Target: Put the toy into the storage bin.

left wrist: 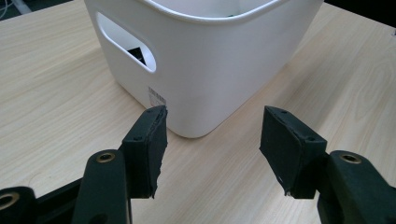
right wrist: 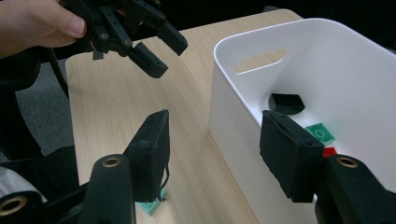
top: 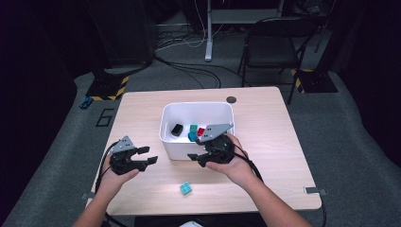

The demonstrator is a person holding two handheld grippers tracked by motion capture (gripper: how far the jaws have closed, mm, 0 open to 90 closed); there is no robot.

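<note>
The work in hand looks like gathering small plastic building bricks into the white, round-cornered plastic bin (top: 176, 144) that stands near the middle of the pale wood-grain table (top: 269, 142), a little toward its far edge. One teal studded brick (top: 185, 188) lies alone on the bare tabletop near the near edge, in front of the bin, and I take it to be the next piece to be collected. The right gripper (top: 195, 159) hangs at the bin's near wall with its black jaws spread apart and nothing between them; in the right gripper view that teal brick (right wrist: 150, 205) shows just below its left jaw, so it seems aimed that way. The left gripper (top: 150, 156) hovers off the bin's left side, jaws likewise apart and empty, probably waiting clear of the work. Inside the smooth, glossy bin lie a black brick (right wrist: 287, 102), a teal-green one (right wrist: 320, 132) and a red one (right wrist: 328, 151), all hard-edged and moulded. The jaw pads (left wrist: 152, 149) look matt, rubbery and slightly frayed at the edges. The bin has an oval handle slot (left wrist: 126, 47) in its wall.
</note>
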